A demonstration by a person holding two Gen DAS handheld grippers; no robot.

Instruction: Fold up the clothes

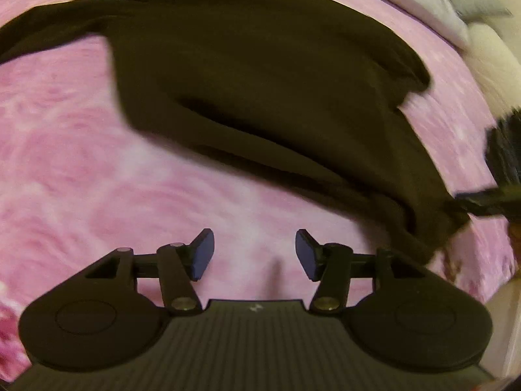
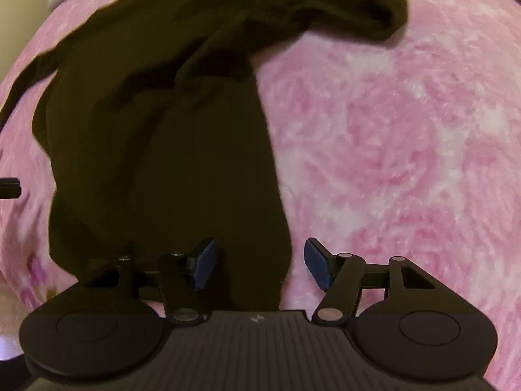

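Dark garment (image 1: pixel 260 81) spread rumpled across pink patterned bed cover (image 1: pixel 65 163), one sleeve trailing toward far edge of bed near white pillows (image 1: pixel 433 3). Left gripper (image 1: pixel 254 254) released, jaws apart, nothing between blue pads, only bare cover below, just beside garment's near hem. Right gripper (image 2: pixel 259 262) released too, jaws apart, straddling garment's near edge (image 2: pixel 254 260); pads not pressing cloth. Both views motion-blurred
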